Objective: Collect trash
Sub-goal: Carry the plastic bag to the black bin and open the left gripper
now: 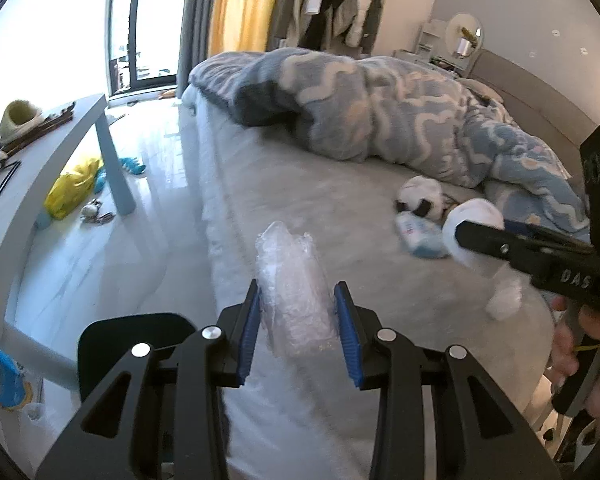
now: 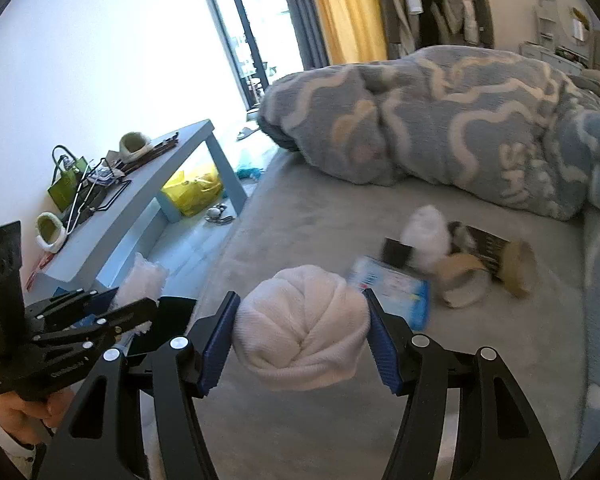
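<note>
My left gripper (image 1: 296,316) is shut on a crumpled clear plastic wrap (image 1: 292,280), held above the near edge of the grey bed (image 1: 340,208). My right gripper (image 2: 302,336) is shut on a rolled white cloth ball (image 2: 300,328), held above the bed. The right gripper also shows in the left wrist view (image 1: 466,234) with the white ball (image 1: 476,220). The left gripper with the wrap (image 2: 140,280) shows at the left of the right wrist view. On the bed lie a blue-white packet (image 2: 392,288), a white fluffy item (image 2: 426,236) and a brown tape roll (image 2: 464,280).
A blue patterned duvet (image 1: 400,112) is heaped across the far side of the bed. A pale blue side table (image 2: 140,196) with slippers and a green bag stands left. A yellow bag (image 1: 74,184) lies on the floor under it. A white wad (image 1: 504,300) lies on the bed.
</note>
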`<action>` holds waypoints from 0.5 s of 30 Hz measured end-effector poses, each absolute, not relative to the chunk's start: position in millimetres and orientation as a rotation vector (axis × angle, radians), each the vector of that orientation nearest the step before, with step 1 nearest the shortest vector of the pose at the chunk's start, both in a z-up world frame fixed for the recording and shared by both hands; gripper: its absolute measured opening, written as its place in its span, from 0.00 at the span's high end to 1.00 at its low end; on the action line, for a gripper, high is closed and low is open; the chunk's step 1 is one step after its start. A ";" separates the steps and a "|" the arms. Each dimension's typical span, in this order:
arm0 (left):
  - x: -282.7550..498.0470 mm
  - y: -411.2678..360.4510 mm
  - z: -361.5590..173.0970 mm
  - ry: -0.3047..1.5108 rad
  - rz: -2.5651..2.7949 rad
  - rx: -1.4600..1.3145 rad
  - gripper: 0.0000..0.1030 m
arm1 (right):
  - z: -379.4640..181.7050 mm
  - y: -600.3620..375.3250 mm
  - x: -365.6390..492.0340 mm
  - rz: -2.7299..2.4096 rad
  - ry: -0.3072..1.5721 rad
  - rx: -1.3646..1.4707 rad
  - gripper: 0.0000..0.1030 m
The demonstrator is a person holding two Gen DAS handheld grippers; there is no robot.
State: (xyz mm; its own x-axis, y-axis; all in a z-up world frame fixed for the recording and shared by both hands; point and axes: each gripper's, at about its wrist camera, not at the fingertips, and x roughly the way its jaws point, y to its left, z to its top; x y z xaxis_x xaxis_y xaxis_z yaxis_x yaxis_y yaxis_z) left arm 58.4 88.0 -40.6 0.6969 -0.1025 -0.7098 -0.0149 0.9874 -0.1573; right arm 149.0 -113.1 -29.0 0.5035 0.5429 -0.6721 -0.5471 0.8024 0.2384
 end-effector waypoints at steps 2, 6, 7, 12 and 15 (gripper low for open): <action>55.9 100.8 -43.7 0.808 -0.036 -0.163 0.62 | -29.2 -101.3 148.1 0.677 0.812 -0.009 0.40; 50.3 120.3 -50.0 0.823 -0.027 -0.180 0.62 | -30.1 -78.7 145.2 0.703 0.818 -0.017 0.40; 48.8 124.3 -51.7 0.828 -0.021 -0.179 0.62 | -30.6 -71.7 144.4 0.712 0.819 -0.020 0.40; 42.0 146.6 -62.2 0.853 0.003 -0.177 0.62 | -33.0 -42.6 138.9 0.747 0.825 -0.037 0.40; 38.1 160.7 -71.8 0.875 0.014 -0.177 0.62 | -33.2 -20.8 133.7 0.776 0.829 -0.046 0.40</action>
State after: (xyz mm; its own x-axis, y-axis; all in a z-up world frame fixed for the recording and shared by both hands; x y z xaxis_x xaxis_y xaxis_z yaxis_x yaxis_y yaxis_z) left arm 38.1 160.7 -71.8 0.6418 -0.0606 -0.7645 -0.0842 0.9853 -0.1488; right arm 133.7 -20.8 -33.2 0.4222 0.6023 -0.6775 -0.6365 0.7291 0.2516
